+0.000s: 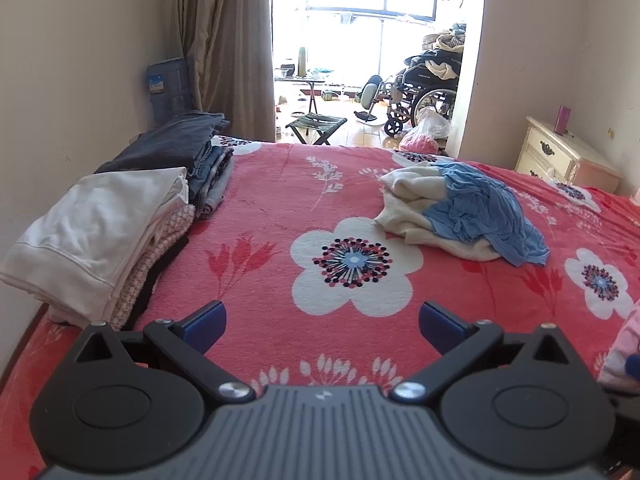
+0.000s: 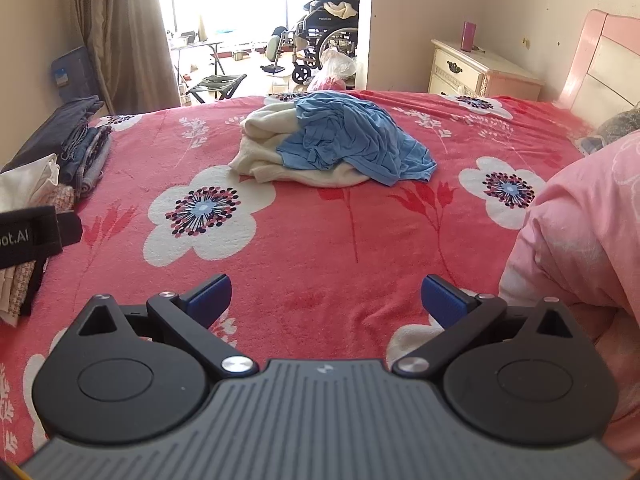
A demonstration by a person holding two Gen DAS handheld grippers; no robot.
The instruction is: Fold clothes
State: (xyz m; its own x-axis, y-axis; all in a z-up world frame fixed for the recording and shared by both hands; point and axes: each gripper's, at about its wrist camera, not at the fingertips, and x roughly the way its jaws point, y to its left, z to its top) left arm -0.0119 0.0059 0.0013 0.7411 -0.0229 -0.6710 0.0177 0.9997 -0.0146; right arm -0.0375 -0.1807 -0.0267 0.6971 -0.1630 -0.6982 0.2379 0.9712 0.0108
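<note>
The blue shirt [image 1: 486, 216] lies crumpled on the red bedspread [image 1: 280, 200], draped over the right part of a cream sweater [image 1: 412, 208]; the two touch and form one heap. In your right view the same blue shirt [image 2: 356, 144] sits on the cream sweater [image 2: 264, 140] past the middle of the bedspread [image 2: 320, 240].

Well left of the heap, along the bedspread's left edge, stand two folded stacks. The nearer one is topped by a white garment [image 1: 92, 232]; just behind it, touching, is a dark stack [image 1: 176, 148] of navy and denim pieces. Your right view shows that dark stack [image 2: 68, 132] at the left edge too.

Your left gripper [image 1: 322, 326] hovers above the bedspread, near side of the heap, its blue pads spread wide with nothing between them. Your right gripper [image 2: 326, 298] is likewise wide open and holds nothing, well short of the heap.

Right of the heap, a pink quilt [image 2: 580, 240] bulges beside your right gripper. Beyond the heap stand a cream nightstand [image 1: 560, 156], a wheelchair [image 1: 424, 88] piled with clothes, and a curtain [image 1: 224, 40] to the left of the doorway.
</note>
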